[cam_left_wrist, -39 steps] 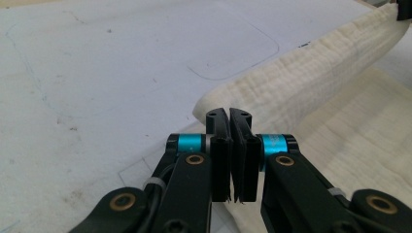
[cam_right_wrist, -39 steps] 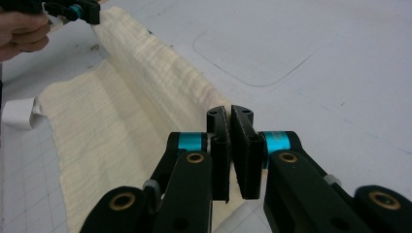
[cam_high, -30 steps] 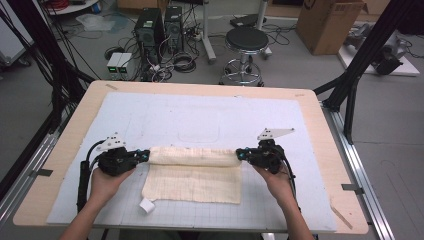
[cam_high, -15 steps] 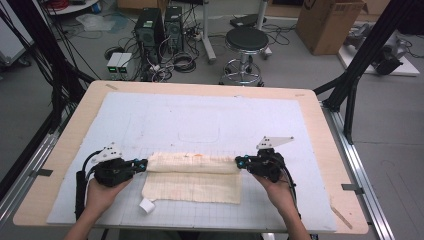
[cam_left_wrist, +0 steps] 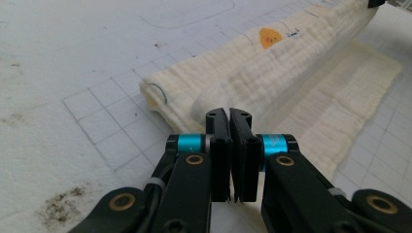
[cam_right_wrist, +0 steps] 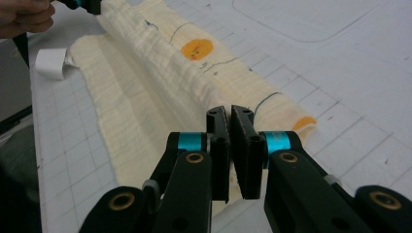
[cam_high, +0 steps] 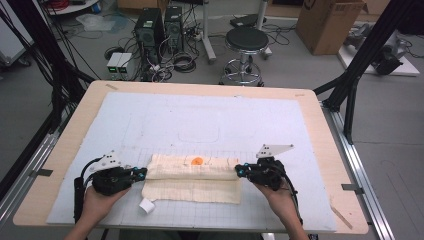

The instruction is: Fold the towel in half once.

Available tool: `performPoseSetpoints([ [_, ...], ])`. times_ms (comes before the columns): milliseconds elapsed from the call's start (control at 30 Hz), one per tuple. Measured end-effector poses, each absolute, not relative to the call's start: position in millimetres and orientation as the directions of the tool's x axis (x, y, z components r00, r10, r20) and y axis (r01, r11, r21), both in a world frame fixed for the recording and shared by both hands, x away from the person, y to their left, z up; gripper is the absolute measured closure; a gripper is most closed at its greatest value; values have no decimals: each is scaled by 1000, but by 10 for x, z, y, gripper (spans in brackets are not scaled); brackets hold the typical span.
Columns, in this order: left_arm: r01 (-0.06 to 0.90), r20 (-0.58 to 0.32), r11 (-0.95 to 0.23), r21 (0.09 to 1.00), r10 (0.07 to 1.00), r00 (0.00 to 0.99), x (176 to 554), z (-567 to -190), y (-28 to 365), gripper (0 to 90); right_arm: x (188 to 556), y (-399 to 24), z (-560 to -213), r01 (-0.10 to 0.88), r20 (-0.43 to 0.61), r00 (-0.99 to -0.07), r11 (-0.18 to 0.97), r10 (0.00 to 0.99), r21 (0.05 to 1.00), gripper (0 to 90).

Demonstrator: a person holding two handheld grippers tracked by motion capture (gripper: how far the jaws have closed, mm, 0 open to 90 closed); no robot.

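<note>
Left tool [cam_high: 141,173] pinching the left end of the cream, crinkled muslin cloth [cam_high: 192,176], right tool [cam_high: 239,171] pinching its right end, probably to carry the raised fold evenly toward the counter's [cam_high: 210,90] near edge. Pinched cloth edges hidden behind pressed-together jaws; small white tag [cam_high: 146,205] unreadable.

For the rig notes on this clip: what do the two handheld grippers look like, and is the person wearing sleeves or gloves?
Both the left gripper and the right gripper are black, with flat black jaws, a turquoise band behind each jaw and brass-coloured pivot pins. Each carries a grey three-cornered plate on top and trails a black cable. The forearms and hands show no sleeves or gloves.
</note>
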State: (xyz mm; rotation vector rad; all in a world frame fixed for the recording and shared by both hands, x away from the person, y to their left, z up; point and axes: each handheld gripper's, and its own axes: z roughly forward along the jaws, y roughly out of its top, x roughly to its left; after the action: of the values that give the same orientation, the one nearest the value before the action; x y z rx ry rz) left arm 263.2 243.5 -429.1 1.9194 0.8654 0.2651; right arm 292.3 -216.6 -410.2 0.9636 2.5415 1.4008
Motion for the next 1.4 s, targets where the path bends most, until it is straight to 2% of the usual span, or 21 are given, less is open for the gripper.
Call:
performPoseSetpoints([
  [200, 460, -168, -308, 833, 652, 739, 2599, -4318, 2423, 858, 2865, -2170, -4166, 494, 234, -801, 388, 551, 778, 849],
  [433, 451, -203, -279, 848, 614, 762, 2548, -4286, 2474, 737, 2786, -2177, -4151, 491, 260, -815, 377, 518, 786, 742],
  [600, 459, -244, -230, 858, 605, 758, 2555, -4252, 2491, 696, 2739, -2172, -4125, 475, 256, -832, 392, 493, 788, 716],
  [900, 462, -218, -342, 819, 559, 800, 2527, -4334, 2348, 676, 2688, -2094, -4270, 460, 235, -857, 476, 459, 749, 667],
  [1267, 461, -166, -439, 771, 561, 811, 2519, -4429, 2317, 674, 2572, -2111, -4353, 418, 184, -884, 550, 430, 723, 659],
  [1333, 460, -163, -440, 771, 562, 811, 2518, -4430, 2316, 676, 2575, -2116, -4361, 417, 173, -883, 558, 436, 718, 690],
  [1400, 459, -160, -438, 773, 566, 809, 2511, -4437, 2310, 692, 2578, -2111, -4370, 414, 171, -886, 566, 432, 713, 771],
])
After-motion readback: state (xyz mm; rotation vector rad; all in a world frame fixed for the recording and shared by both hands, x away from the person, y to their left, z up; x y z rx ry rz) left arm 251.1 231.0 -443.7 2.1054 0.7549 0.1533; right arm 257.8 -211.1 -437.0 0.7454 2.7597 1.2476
